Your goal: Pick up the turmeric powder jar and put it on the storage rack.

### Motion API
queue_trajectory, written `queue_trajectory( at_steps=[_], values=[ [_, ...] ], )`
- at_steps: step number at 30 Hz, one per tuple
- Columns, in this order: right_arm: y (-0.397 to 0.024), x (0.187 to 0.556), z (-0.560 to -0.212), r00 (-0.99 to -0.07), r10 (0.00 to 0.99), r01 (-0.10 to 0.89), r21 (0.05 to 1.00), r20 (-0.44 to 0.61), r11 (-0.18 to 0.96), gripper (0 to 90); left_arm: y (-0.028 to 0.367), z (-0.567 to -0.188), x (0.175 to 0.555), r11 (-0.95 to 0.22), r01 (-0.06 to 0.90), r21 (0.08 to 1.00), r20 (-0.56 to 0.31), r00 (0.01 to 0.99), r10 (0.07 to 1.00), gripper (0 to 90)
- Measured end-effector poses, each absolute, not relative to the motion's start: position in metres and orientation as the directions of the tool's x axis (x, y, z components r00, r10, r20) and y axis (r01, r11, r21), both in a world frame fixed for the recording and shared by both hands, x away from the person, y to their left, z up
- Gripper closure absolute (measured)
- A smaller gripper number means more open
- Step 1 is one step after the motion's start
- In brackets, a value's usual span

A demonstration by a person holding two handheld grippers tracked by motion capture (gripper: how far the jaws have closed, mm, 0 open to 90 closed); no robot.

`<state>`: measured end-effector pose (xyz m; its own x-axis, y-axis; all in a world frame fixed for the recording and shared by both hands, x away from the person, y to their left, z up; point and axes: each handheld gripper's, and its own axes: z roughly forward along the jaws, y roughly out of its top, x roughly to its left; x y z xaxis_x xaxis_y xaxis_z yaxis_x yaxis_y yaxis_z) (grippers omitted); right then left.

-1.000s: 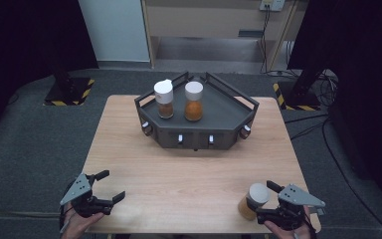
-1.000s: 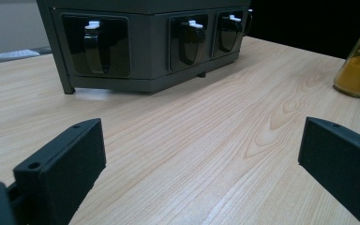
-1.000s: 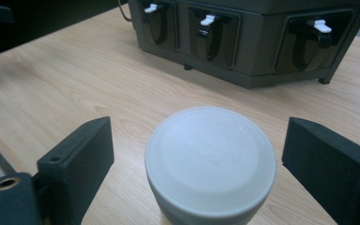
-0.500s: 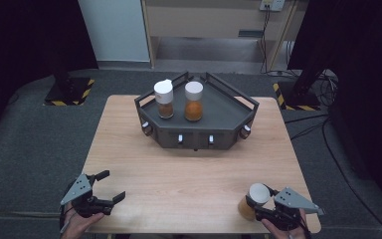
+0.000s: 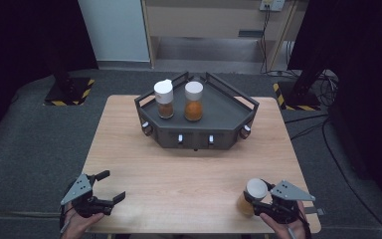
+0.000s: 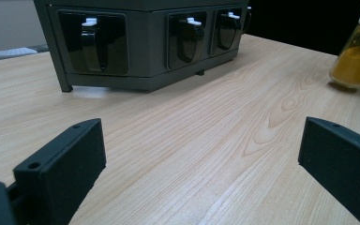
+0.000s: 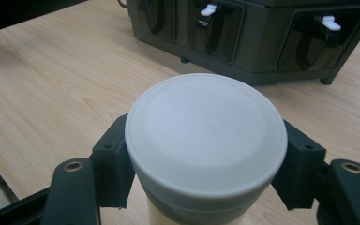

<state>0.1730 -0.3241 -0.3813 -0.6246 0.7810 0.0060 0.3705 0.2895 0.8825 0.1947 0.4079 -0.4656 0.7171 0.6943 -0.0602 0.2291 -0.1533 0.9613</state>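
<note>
Spice jar held in R claw, now upright, L claw wide, unmoved

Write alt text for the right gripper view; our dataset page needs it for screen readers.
A white-capped jar sits clamped between the right gripper's black jaws, seen from above. Behind it, on the wooden table, stands a dark rack with white-tipped hooks.

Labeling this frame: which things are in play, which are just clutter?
In play:
- right tool, shut on the near jar
- dark rack holding two jars

Idle or background:
- left tool, open, holding nothing
- floor cables
</note>
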Motion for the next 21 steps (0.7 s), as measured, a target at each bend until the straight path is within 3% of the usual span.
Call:
queue_trajectory(
  at_steps=[21],
  values=[
    [-0.308, 0.229, -0.330, -0.682, 0.732, 0.350, 0.878, 0.000, 0.326, 33.4, 0.408, -0.466, 0.195, -0.152, 0.236, 0.960, -0.066, 0.716, 0.695, 0.0]
  ],
)
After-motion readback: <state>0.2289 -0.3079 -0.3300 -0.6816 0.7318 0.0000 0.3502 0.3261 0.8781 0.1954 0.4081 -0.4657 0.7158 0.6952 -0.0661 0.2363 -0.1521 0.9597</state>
